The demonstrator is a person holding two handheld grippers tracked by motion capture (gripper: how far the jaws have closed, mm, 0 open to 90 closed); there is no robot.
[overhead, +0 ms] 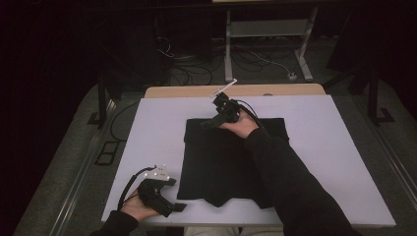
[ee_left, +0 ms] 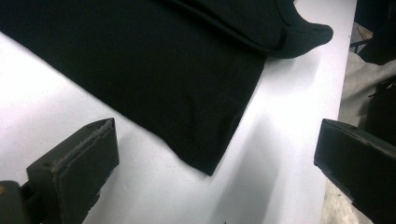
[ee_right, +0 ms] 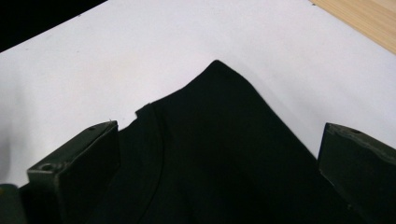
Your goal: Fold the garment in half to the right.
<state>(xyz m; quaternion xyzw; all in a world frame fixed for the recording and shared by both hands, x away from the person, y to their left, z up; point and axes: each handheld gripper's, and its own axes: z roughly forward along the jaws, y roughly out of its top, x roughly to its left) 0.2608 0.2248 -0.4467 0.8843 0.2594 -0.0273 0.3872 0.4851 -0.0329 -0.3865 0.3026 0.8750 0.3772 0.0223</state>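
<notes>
- Black cotton-like garment, folded into a rough rectangle, lies mid-table on the white board table top in the high view; I judge the folding partly done, since a small flap juts out at its near edge. The right gripper sits at the garment's far left corner, the left gripper rests just off its near left corner. Dim light merges cloth and sleeve, and the person's right forearm covers part of the right half.
- Left gripper view: jaws stand wide apart, holding nothing; a stitched hem corner lies flat between them, clear of both.
- Right gripper view: jaws wide apart, empty, over a pointed fold corner with a curved seam, perhaps a neckline. Fold layers are hard to count.
</notes>
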